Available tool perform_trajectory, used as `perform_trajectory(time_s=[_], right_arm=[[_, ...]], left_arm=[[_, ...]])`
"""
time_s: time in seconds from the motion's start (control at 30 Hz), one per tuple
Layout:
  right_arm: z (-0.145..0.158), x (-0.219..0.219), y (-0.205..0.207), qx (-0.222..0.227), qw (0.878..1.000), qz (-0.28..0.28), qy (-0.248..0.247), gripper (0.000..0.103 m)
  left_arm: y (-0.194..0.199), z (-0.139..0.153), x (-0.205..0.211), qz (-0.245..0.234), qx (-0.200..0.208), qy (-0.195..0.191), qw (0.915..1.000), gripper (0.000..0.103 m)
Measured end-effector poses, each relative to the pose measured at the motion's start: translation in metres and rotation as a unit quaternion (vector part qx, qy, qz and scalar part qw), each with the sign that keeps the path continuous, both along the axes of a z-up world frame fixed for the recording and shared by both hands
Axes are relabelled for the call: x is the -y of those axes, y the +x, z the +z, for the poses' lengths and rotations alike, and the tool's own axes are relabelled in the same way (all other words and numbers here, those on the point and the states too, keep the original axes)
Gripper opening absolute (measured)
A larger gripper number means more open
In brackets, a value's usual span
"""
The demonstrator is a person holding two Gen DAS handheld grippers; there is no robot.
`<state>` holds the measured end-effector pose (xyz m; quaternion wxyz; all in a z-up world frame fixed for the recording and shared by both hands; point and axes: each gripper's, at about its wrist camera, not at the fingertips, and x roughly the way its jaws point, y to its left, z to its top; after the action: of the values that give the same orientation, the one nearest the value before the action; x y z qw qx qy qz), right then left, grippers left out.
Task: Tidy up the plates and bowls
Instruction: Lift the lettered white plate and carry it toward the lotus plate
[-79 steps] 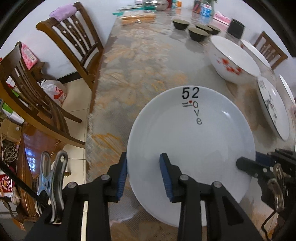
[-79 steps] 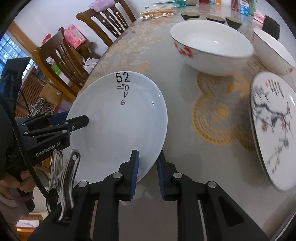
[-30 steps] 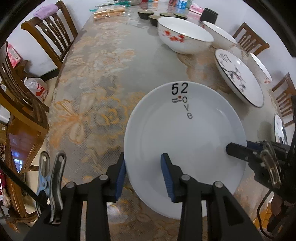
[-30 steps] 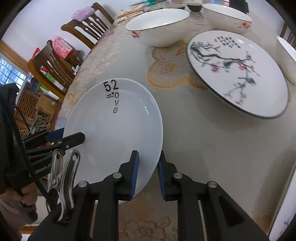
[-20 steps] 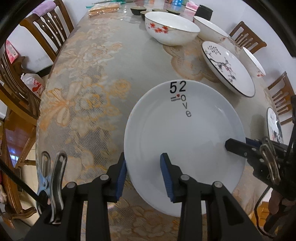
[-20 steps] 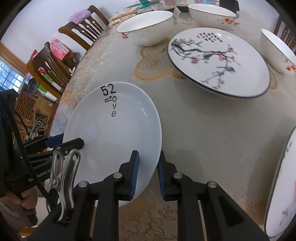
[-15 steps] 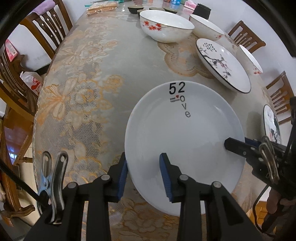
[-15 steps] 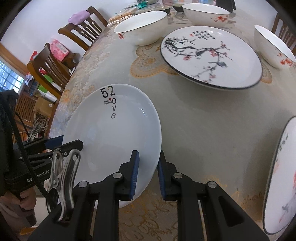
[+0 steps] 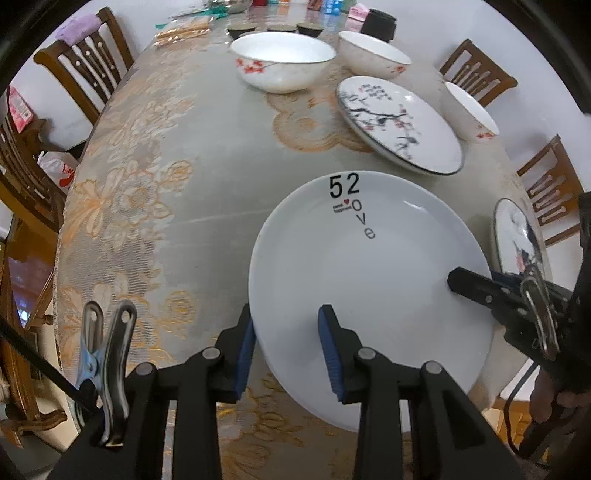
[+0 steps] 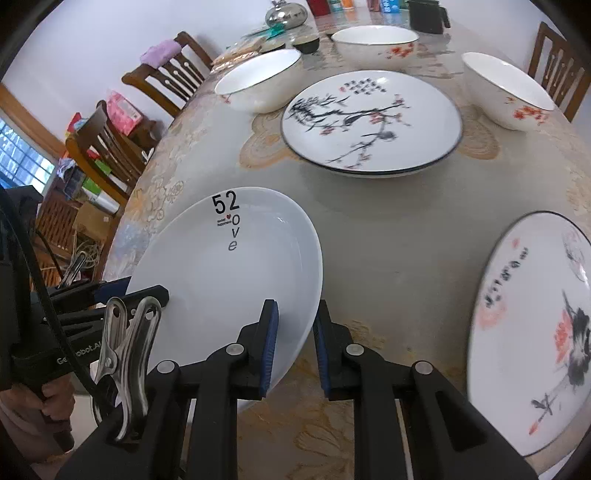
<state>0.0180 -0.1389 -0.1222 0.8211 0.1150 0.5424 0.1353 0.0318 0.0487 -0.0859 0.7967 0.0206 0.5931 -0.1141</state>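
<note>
Carried along the table since the earlier frames, the round white plate printed "52 love" [image 9: 369, 288] now hangs near the black-rimmed plum-branch plate [image 9: 399, 123], which lay well off to the side before. Both tools hold it off the cloth: the left gripper [image 9: 286, 339] has its blue-padded fingers astride the near rim, one pad over the plate's face and one outside its edge, and the right gripper [image 10: 294, 341] is clamped on the rim at the plate's other side.

Four plates show in all: the held one, the plum-branch plate beyond it on the gold-patterned lace tablecloth [image 9: 147, 184], and a third white plate with red and black painting [image 10: 532, 328] near the table edge to the right. Farther back stand three white bowls with red blossoms [image 9: 282, 61], all empty, then three small dark cups [image 9: 242, 27] at the far end.
</note>
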Motion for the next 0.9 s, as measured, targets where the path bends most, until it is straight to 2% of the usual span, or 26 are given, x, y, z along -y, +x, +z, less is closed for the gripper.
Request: perform_trajectory(time_s=[0.57,0.9], right_arm=[[0.019,0.091,-0.032,0.021,0.997,-0.062,0.028,0.021],[0.029,0.156,-0.05,0.034,0.995,-0.092,0.022,0.021]], left_arm=[[-0.012,0.03,0.086,-0.052,0.023,-0.011,0.9983,0.035],[-0.023,0.029,0.154,-0.084,0.015,-0.016,0.9963,0.035]])
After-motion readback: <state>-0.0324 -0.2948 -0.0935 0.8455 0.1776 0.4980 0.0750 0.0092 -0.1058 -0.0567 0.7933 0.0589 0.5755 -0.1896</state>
